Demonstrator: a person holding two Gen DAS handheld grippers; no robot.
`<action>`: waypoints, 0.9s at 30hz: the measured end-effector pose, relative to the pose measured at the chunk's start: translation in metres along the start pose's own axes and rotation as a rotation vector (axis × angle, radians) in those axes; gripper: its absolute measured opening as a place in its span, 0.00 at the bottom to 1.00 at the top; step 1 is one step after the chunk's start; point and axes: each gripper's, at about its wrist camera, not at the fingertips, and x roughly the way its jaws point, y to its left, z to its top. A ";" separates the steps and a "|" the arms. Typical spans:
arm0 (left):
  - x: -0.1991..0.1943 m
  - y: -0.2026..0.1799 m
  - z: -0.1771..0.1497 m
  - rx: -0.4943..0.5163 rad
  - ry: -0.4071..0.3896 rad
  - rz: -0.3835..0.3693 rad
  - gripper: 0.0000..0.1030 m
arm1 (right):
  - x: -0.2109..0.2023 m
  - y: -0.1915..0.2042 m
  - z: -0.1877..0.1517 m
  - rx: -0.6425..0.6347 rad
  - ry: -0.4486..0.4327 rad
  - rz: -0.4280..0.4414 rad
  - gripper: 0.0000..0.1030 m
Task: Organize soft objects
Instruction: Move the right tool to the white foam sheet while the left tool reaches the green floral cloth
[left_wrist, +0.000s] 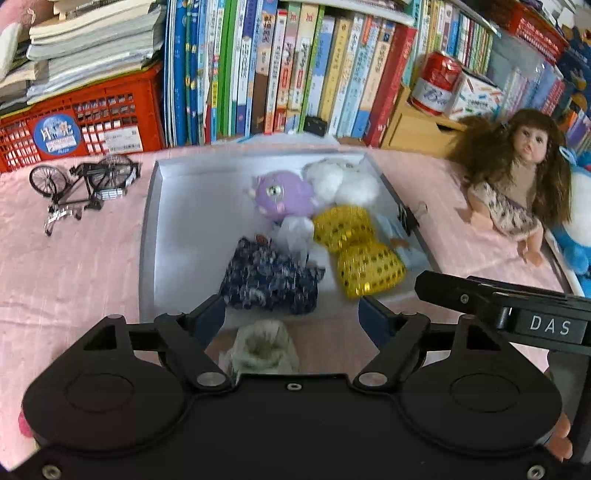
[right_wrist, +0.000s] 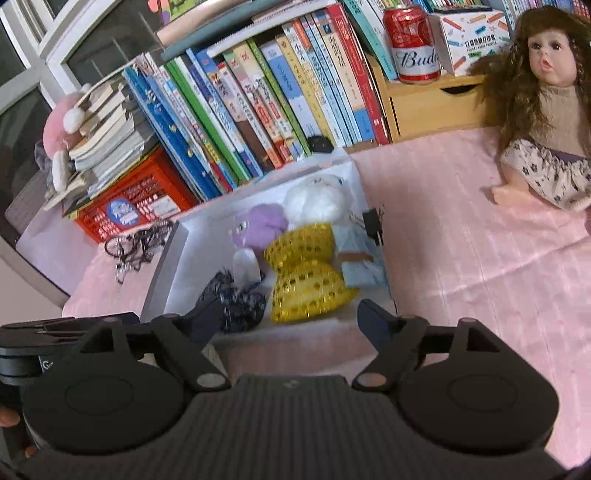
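Observation:
A white open box (left_wrist: 184, 221) on the pink cloth holds soft things: a purple plush (left_wrist: 282, 197), a white fluffy toy (left_wrist: 343, 181), a yellow sequinned bow (left_wrist: 356, 251) and a dark blue patterned cloth (left_wrist: 269, 280). My left gripper (left_wrist: 291, 310) hangs open over the box's near edge, with the dark cloth just ahead of its left finger. A beige knit piece (left_wrist: 264, 349) lies below, between the finger bases and untouched. My right gripper (right_wrist: 288, 314) is open too, over the near end of the same box (right_wrist: 207, 251), by the bow (right_wrist: 303, 269) and the dark cloth (right_wrist: 236, 306).
A long-haired doll (left_wrist: 517, 188) sits on the cloth to the right, with a blue plush (left_wrist: 576, 236) beyond it. A model bicycle (left_wrist: 85, 184) lies left of the box. Behind stand a row of books (left_wrist: 295, 70), a red crate (left_wrist: 85, 122) and a red can (right_wrist: 412, 44) on a wooden drawer unit.

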 end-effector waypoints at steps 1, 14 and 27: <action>0.000 0.000 -0.002 0.002 0.014 0.002 0.76 | -0.001 0.000 -0.002 0.001 0.009 -0.001 0.86; 0.024 0.024 -0.017 -0.098 0.198 0.108 0.77 | 0.009 -0.021 -0.023 0.079 0.137 -0.038 1.00; 0.050 0.030 -0.024 -0.138 0.260 0.112 0.77 | 0.032 -0.035 -0.033 0.131 0.221 -0.051 1.00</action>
